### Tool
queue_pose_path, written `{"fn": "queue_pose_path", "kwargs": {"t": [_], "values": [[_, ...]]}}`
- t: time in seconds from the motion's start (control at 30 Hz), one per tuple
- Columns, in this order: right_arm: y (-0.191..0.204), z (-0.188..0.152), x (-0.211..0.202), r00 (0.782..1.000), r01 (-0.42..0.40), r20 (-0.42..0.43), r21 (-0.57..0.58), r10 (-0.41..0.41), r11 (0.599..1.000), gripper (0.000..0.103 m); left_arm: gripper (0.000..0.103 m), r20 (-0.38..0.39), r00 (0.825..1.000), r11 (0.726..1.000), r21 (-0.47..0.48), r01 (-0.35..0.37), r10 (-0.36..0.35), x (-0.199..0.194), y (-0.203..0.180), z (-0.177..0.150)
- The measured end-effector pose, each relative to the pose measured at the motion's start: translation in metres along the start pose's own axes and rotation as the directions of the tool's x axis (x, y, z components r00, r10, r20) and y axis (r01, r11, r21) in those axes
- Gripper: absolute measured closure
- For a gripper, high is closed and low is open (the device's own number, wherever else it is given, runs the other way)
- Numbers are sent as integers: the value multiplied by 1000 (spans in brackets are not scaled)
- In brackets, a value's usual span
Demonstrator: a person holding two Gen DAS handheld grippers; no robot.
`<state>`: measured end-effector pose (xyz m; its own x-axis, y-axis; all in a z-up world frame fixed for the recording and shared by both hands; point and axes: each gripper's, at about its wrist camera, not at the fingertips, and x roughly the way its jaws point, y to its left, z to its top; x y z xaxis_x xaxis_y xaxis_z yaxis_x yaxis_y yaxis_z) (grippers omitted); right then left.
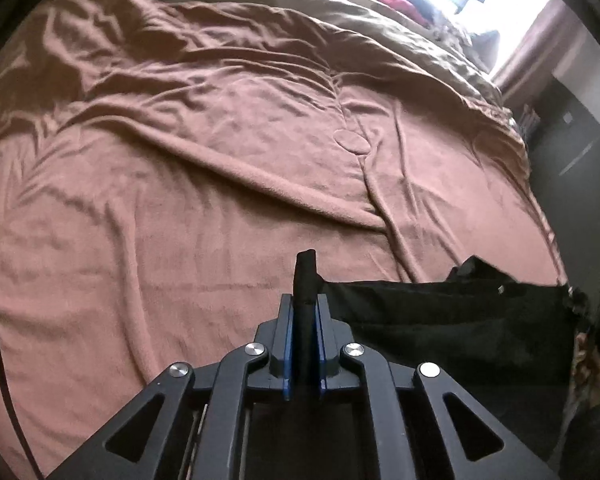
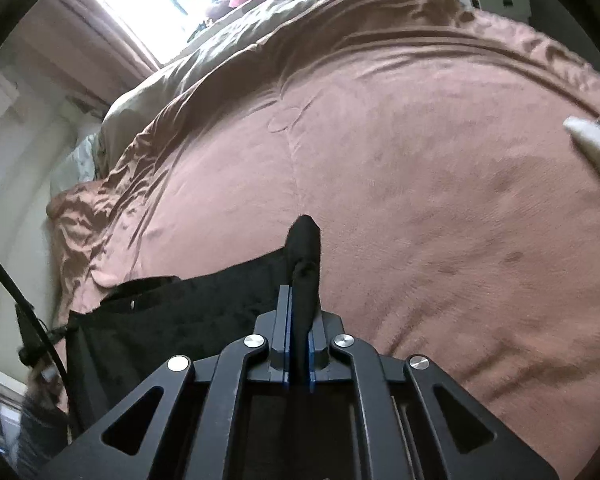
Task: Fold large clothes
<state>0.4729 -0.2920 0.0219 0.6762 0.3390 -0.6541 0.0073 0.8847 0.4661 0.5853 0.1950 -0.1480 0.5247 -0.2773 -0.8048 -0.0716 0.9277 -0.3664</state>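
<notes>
The left tool (image 1: pixel 306 280) is clamped narrow on a bunched corner of the black garment (image 1: pixel 452 320). The right tool (image 2: pixel 304 264) pinches its other corner. The garment (image 2: pixel 172 320) stretches between them over the near edge of the bed, above a pink blanket (image 1: pixel 180 200). A white item (image 2: pixel 596 140), perhaps cloth, lies far right.

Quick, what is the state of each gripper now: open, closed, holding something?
Left gripper: closed on a corner of the black garment.
Right gripper: closed on another corner of the same black garment.
</notes>
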Motion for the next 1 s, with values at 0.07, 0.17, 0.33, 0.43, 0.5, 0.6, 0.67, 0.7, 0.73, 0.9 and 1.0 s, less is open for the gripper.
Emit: {"fn": "queue_pose_path", "kwargs": {"t": [0.07, 0.17, 0.33, 0.43, 0.5, 0.6, 0.67, 0.7, 0.73, 0.9, 1.0], "values": [[6, -4, -10, 1000, 18, 10, -32, -18, 999, 36, 81, 21, 1000, 1000, 1, 0, 0, -14, -4, -3], [12, -13, -36, 999, 11, 44, -53, -9, 999, 0, 31, 57, 998, 1000, -10, 28, -27, -37, -8, -11], [10, -28, -80, 995, -33, 87, -53, 38, 998, 0, 28, 99, 994, 999, -20, 50, -47, -78, -17, -33], [13, -47, -105, 993, -20, 114, -70, 28, 997, 0, 28, 117, 992, 999, -23, 45, -42, -99, -22, -51], [14, -60, -118, 994, -22, 107, -74, 30, 997, 0, 28, 120, 992, 998, -31, 47, -43, -110, -24, -66], [17, -80, -133, 996, -4, 94, -90, 13, 996, 0, 28, 118, 992, 998, -36, 52, -47, -122, -27, -89], [18, -96, -142, 996, 11, 88, -97, -2, 995, 0, 28, 121, 992, 999, -34, 40, -35, -130, -29, -106], [21, -99, -148, 997, 13, 80, -99, -5, 995, 0, 28, 125, 992, 999, -32, 38, -34, -133, -30, -114], [23, -104, -151, 997, 12, 72, -102, -5, 995, 0, 28, 130, 991, 999, -33, 38, -33, -137, -30, -121], [42, -129, -160, 999, 27, 44, -148, -21, 989, 0, 28, 139, 990, 998, -63, 24, -15, -152, -26, -159], [56, -145, -168, 1000, 16, 18, -178, -13, 984, 0, 28, 143, 990, 995, -92, 26, -13, -157, -23, -181]]}}
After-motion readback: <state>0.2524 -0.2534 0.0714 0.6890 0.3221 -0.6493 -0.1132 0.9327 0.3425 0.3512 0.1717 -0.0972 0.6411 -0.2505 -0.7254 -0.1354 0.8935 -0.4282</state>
